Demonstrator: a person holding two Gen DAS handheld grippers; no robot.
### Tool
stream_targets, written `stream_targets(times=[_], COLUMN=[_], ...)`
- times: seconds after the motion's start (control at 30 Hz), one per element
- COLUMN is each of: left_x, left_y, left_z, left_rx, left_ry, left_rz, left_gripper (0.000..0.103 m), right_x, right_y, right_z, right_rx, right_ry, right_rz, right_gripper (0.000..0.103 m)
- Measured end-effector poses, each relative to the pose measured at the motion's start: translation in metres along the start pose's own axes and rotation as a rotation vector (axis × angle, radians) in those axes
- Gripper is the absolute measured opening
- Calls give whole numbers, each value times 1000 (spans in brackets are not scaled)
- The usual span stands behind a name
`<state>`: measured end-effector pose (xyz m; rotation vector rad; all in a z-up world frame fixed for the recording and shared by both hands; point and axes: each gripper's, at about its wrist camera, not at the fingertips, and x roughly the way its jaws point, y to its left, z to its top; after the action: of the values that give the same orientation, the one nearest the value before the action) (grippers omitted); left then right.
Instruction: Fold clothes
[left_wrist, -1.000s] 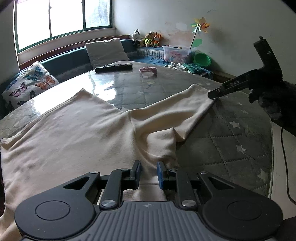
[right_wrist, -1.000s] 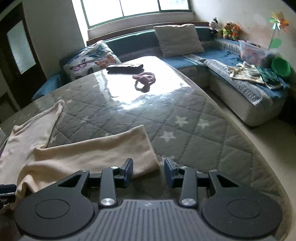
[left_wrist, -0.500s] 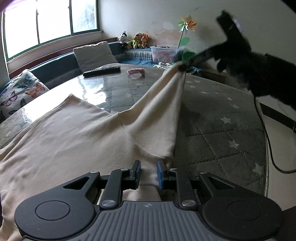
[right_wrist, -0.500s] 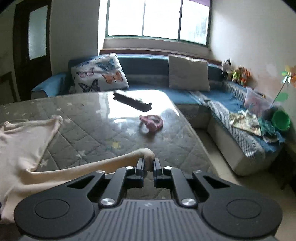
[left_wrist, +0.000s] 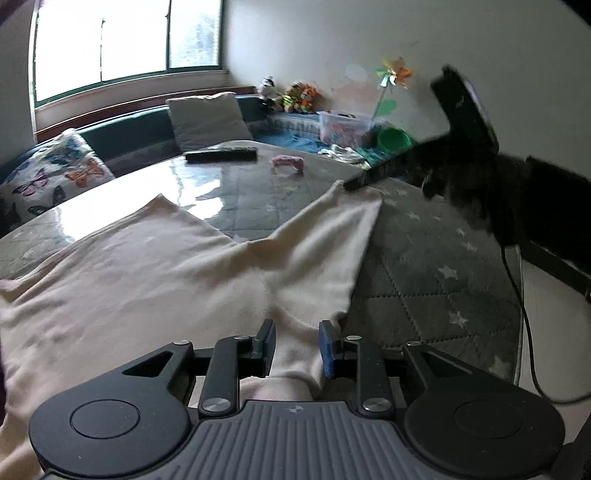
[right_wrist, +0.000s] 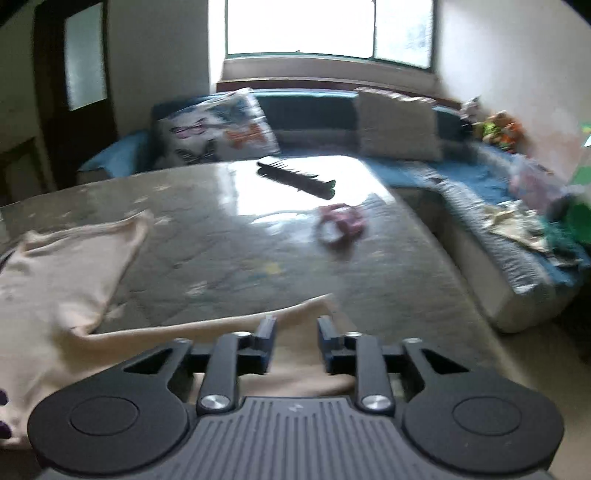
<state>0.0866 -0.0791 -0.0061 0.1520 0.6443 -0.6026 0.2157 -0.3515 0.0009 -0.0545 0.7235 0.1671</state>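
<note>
Both grippers letting go of the cream garment (left_wrist: 155, 280): left gripper (left_wrist: 297, 345) & right gripper (right_wrist: 295, 341) jaws opening, cloth between, unpressed. Next, probably: regrab leg end at 1 o'clock, fold w/ care.

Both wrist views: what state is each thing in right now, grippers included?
Cream garment: spread flat on table, unfolded, one sleeve stretched out.
Left gripper: jaws opening, cloth between them.
Right gripper: jaws opening over sleeve end.
Comb: lying flat.
Pink item: lying loose.
</note>
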Motion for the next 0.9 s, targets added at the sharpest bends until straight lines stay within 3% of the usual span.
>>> stream_targets(times=[0.17,0.33,0.5,0.63,0.9], left_x=[-38,-81,-107,-113,-108], left_y=[23,68,110,132,155], left_z=[-7,-29,-57,-71,-75], left_rx=[-78,-197,-253,-280,-356], left_ry=[-34,-30,27,52,54], left_rz=[136,391,606,639,572], left_gripper=[33,37,38,36,38], right_x=[16,6,-14,-25,-35], right_y=[12,24,55,95,185], right_z=[-11,-6,6,13,20], right_rx=[-14,-55,-134,-220,-398], right_ry=[67,56,17,3,1], right_rz=[35,21,98,194,379], right_gripper=[35,37,40,40,40])
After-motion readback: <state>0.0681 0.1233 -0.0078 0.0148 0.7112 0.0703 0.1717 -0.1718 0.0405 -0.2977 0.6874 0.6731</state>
